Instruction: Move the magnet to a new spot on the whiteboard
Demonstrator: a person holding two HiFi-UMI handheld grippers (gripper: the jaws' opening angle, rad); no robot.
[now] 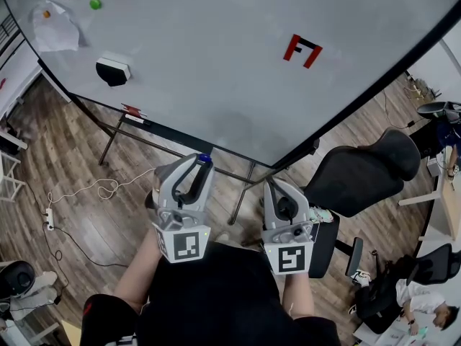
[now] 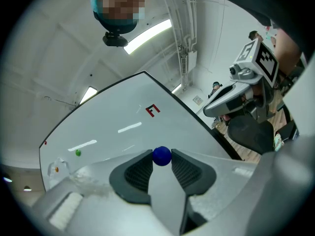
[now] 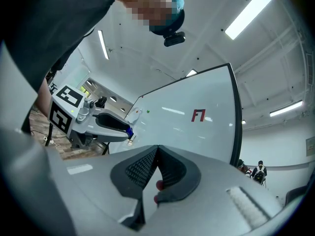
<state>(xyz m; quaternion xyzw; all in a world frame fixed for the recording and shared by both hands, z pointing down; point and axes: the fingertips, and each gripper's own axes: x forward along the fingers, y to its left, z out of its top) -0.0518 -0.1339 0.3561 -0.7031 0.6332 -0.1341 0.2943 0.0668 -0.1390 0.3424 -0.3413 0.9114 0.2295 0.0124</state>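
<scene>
Transit step: my left tongs (image 2: pixel 162 158) pinched the small blue ball magnet (image 2: pixel 162 155), off the large white whiteboard (image 2: pixel 108 127); my right tongs (image 3: pixel 157 154) sat closed, empty. Next, I judged: reach forward, seat it on bare board.

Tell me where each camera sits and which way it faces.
Head view: on the person's head, looking steeply down at the whiteboard; shows the left gripper, right gripper, forearms and dark shirt.
Left gripper view: on the left gripper, looking along its jaws, shut on the blue magnet, up at the whiteboard.
Right gripper view: on the right gripper, looking along its shut, empty jaws at the whiteboard.
Shared: all three show the board's red mark; each gripper view shows the other gripper.
</scene>
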